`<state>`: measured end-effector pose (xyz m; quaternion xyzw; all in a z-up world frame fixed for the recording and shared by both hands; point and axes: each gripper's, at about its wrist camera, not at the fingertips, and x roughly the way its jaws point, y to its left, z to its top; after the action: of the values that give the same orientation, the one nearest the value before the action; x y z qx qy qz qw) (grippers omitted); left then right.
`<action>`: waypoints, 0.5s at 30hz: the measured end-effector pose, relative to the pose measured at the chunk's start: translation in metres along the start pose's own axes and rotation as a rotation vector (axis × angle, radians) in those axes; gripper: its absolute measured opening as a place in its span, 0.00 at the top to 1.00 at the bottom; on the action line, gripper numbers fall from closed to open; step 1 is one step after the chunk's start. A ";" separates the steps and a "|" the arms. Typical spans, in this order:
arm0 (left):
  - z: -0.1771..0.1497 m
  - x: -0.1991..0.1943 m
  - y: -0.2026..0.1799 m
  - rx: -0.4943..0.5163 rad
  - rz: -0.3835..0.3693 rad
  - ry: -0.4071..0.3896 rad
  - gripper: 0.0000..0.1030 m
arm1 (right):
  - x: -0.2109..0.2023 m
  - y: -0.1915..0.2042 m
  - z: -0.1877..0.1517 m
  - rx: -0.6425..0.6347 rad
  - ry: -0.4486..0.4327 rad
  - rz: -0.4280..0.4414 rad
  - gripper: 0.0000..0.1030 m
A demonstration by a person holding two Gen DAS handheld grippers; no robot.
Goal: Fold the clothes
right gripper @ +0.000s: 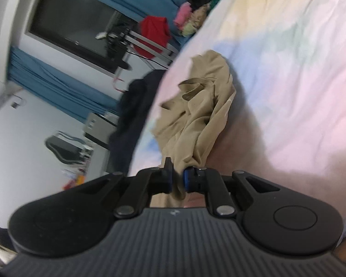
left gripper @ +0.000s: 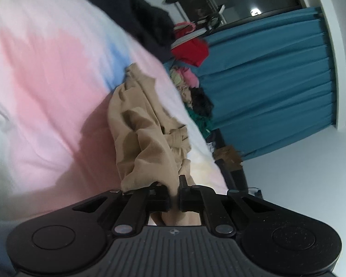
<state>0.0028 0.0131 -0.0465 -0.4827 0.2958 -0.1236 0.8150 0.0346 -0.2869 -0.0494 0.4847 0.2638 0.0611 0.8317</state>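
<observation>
— What's in front of my right gripper [right gripper: 175,181]?

— A crumpled beige garment [right gripper: 200,106]. My 2 jaws are closed on a bunch of its cloth, with the blue-edged pads [right gripper: 186,180] pressing it from both sides.

— And the rest of it?

— It trails away from the jaws and lies bunched on the pastel bedsheet [right gripper: 299,69], which is pink, blue and pale yellow.

— What's past the bed?

— At its left edge hangs a dark garment [right gripper: 136,106]. Behind are blue curtains [right gripper: 57,85], a dark window [right gripper: 76,30], something red [right gripper: 154,34] over a rail, and a heap of mixed clothes [right gripper: 196,13] at the far end. It's all blurred.
</observation>
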 end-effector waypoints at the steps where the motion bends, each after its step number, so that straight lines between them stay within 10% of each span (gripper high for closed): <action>1: -0.002 -0.005 -0.009 0.000 0.000 -0.003 0.94 | -0.008 0.005 0.000 -0.001 -0.004 0.008 0.89; 15: -0.057 -0.150 -0.056 -0.006 0.072 0.070 0.95 | -0.126 0.017 -0.052 -0.024 0.024 0.026 0.89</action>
<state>-0.1455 0.0172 0.0361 -0.4697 0.3415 -0.1099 0.8067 -0.0960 -0.2823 -0.0078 0.4774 0.2668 0.0808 0.8333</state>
